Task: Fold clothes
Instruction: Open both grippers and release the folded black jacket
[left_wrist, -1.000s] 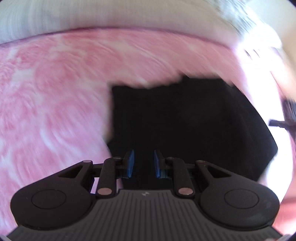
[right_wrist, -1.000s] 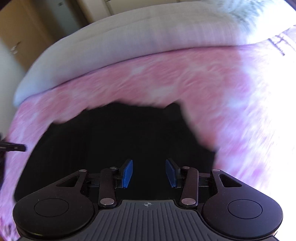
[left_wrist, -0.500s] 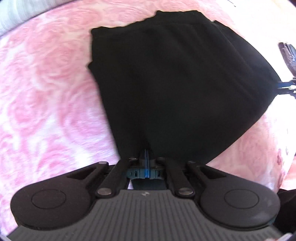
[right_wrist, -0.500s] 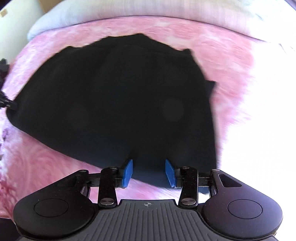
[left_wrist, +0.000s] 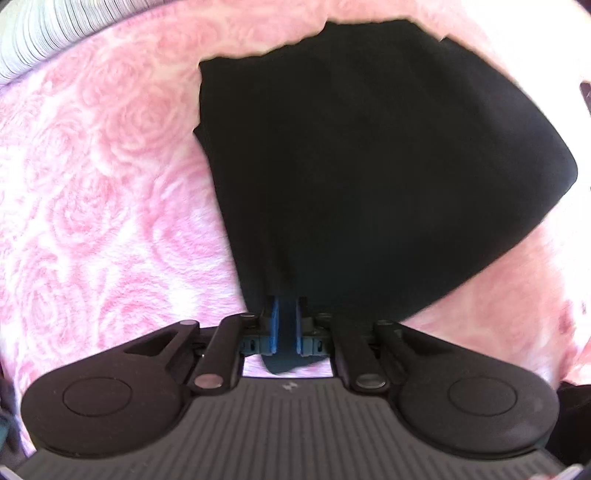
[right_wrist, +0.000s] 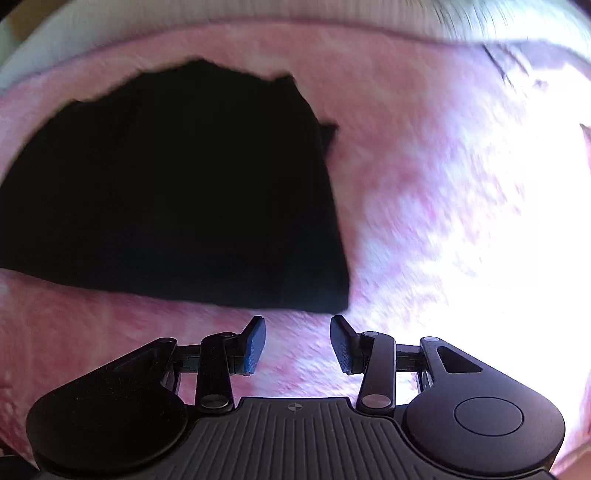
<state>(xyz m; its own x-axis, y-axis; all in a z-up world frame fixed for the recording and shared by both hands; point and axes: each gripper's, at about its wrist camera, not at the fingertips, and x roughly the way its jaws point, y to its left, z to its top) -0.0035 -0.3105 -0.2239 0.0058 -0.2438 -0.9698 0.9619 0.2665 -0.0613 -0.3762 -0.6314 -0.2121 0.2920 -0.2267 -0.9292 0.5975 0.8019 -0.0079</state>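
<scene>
A black garment (left_wrist: 369, 166) lies folded flat on a pink rose-patterned blanket (left_wrist: 92, 203). My left gripper (left_wrist: 285, 325) is shut on the garment's near edge, and a fold of black cloth sticks out between the blue pads. In the right wrist view the same garment (right_wrist: 177, 192) fills the left half. My right gripper (right_wrist: 297, 341) is open and empty, just short of the garment's near right corner, above the blanket (right_wrist: 424, 203).
A grey striped pillow or cover (left_wrist: 55, 33) lies along the far edge of the blanket, and it shows pale in the right wrist view (right_wrist: 295, 14). The right side of the blanket is in very bright light.
My right gripper has drawn back off the garment's near edge and stays open. My left gripper still pinches the cloth, its pads slightly parted by the fold. The garment has shifted farther away in both views.
</scene>
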